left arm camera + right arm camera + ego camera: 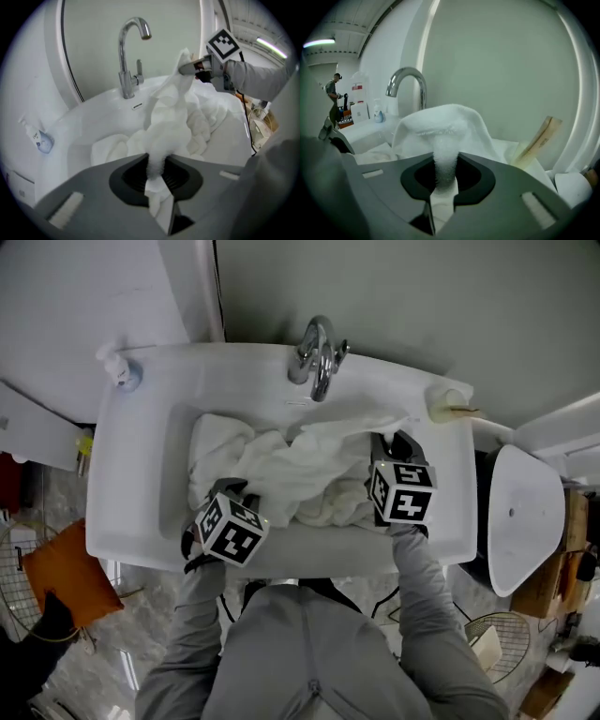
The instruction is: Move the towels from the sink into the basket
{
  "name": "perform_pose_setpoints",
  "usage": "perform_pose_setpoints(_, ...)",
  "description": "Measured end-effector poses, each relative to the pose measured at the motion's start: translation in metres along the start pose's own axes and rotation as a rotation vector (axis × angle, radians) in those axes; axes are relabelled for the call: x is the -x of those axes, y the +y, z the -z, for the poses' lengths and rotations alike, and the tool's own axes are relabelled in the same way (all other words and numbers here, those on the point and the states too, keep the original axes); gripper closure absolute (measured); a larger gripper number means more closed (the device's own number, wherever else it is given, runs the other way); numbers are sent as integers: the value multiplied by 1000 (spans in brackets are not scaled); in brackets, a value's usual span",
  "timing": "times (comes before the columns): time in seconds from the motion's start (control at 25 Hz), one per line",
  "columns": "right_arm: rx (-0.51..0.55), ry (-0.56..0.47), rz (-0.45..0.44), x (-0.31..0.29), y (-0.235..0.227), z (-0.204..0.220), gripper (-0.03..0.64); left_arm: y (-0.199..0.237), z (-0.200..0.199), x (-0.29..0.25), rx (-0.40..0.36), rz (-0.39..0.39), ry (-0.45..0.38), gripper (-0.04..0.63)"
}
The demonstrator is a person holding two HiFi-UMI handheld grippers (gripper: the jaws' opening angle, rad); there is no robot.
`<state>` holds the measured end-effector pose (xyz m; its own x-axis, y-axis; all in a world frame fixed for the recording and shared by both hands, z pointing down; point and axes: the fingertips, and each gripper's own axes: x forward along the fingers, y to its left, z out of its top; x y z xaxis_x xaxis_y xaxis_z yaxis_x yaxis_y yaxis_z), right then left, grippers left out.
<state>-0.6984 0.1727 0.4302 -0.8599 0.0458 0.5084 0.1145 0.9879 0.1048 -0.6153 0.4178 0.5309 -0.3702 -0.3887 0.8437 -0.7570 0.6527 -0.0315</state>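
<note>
In the white ceramic sink (131, 474), the left gripper (157, 174) is clamped on a pinch of the crumpled white terry towel (281, 470). The towel stretches up from the basin, before the curved chrome tap (319, 357), to the right gripper (444, 174), which is likewise clamped on a raised fold of it.

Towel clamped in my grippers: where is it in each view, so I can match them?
Head view: towel at centre, just below the faucet.
Left gripper view: towel rising from bottom centre, right of the faucet.
Right gripper view: towel at centre, before the faucet.
Shared landmark: the faucet.
</note>
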Motion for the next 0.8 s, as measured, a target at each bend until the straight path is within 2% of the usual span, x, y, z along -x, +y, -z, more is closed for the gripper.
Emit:
perform_pose_setpoints(0.16,-53,-79,61,50,-11,-19,560,16,-30,40,-24,-34,-139,476)
perform_pose_setpoints(0.44,-113,-205,250,145,-31,-37,560,20,-82,92,-129,-16,-360,476)
perform_pose_setpoints(0.64,-142,-244,399,222,-53,-25,560,-13,-122,112,-225,46,-464,476)
perform_pose_setpoints(0.8,-176,-270,552,295,-79,-4,560,-60,-156,121,-323,124,-543,476)
